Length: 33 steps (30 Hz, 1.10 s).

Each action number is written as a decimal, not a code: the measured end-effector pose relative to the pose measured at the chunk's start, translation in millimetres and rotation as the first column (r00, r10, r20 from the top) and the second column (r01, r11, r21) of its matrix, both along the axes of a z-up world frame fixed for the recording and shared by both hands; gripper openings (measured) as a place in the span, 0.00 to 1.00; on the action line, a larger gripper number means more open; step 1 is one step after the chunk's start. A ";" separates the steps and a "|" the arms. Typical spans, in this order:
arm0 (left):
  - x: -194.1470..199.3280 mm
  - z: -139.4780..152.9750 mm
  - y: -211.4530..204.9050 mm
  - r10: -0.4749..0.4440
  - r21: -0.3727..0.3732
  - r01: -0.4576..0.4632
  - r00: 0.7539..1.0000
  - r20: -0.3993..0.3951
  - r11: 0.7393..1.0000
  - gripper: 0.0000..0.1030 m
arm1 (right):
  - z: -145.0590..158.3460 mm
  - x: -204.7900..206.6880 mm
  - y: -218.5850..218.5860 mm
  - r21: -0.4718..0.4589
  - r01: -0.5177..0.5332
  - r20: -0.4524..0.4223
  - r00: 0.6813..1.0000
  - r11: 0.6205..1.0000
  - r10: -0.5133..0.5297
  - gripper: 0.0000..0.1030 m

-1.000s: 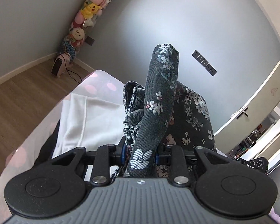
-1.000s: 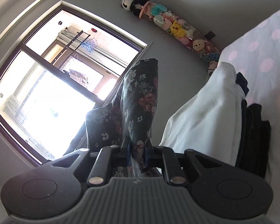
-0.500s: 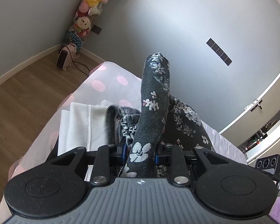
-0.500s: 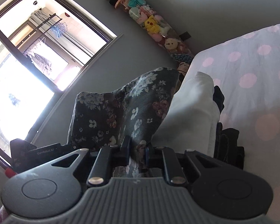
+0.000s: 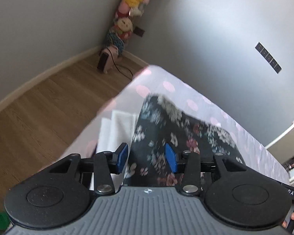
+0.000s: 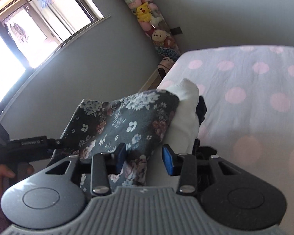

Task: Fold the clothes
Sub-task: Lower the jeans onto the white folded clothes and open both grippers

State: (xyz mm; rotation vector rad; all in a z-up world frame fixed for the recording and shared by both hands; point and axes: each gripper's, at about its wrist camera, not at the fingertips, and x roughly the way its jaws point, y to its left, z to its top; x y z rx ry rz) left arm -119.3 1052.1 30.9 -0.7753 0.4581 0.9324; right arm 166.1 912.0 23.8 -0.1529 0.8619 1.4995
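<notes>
Both grippers had just been opening. The left gripper (image 5: 146, 157) stood spread, the dark floral garment (image 5: 178, 135) lying between its blue pads but not pinched. The right gripper (image 6: 145, 157) was spread too, a fold of the same cloth loose against its left pad. The garment lay on the white folded clothes (image 6: 186, 107) stacked on the polka-dot bed (image 6: 254, 90).
</notes>
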 end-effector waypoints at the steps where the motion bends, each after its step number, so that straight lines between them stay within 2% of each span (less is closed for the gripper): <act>1: -4.4 10.7 -3.0 0.005 0.022 -0.005 1.000 -0.005 1.000 0.56 | 8.6 0.0 0.7 0.028 -0.004 0.056 0.998 1.000 0.002 0.43; 3: -9.5 27.5 -10.4 -0.004 0.052 0.004 1.000 -0.009 0.999 0.55 | 23.9 -4.4 4.8 0.087 -0.056 0.126 0.991 0.995 0.045 0.42; 4: -9.7 30.7 -15.4 -0.020 0.052 0.021 1.000 -0.009 0.998 0.51 | 30.2 -6.9 10.7 0.101 -0.088 0.142 0.987 0.991 0.073 0.40; 5: -7.6 30.0 -23.3 -0.038 0.053 0.039 0.999 -0.016 0.998 0.40 | 31.9 -11.7 17.7 0.099 -0.116 0.156 0.983 0.988 0.100 0.39; 7: -0.6 24.0 -40.8 -0.067 0.060 0.070 0.997 -0.049 0.996 0.35 | 29.5 -22.9 31.1 0.082 -0.165 0.197 0.969 0.983 0.146 0.29; 10: 8.0 -0.4 -59.5 -0.083 0.051 0.091 0.988 -0.131 0.995 0.27 | 10.5 -26.5 44.0 0.049 -0.170 0.266 0.952 0.984 0.151 0.29; 14: 11.1 -33.9 -65.7 -0.101 0.030 0.108 0.979 -0.178 0.994 0.27 | -22.3 -12.4 51.6 -0.001 -0.129 0.292 0.949 0.992 0.124 0.29; 16: 11.8 -46.7 -64.6 -0.104 0.015 0.108 0.979 -0.174 0.994 0.27 | -36.1 -6.0 52.2 -0.016 -0.119 0.301 0.946 0.993 0.118 0.27; 20: 22.6 -57.0 -55.1 -0.096 -0.013 0.095 0.977 -0.189 0.995 0.28 | -48.3 -0.5 49.0 -0.009 -0.111 0.301 0.947 0.994 0.109 0.27; 25: 28.7 -43.6 -60.9 -0.084 -0.010 0.084 0.962 -0.258 0.996 0.28 | -32.0 -6.3 49.5 -0.019 -0.108 0.323 0.940 0.994 0.108 0.27; 30: 34.5 -31.4 -76.6 -0.041 0.011 0.047 0.945 -0.325 0.999 0.28 | -7.3 -17.6 12.9 0.040 -0.158 0.352 0.926 0.987 0.135 0.32; 33: 43.7 -18.0 -92.2 -0.026 0.062 0.050 0.941 -0.338 0.997 0.31 | 4.2 -39.4 -16.0 0.092 -0.234 0.417 0.892 0.968 0.176 0.32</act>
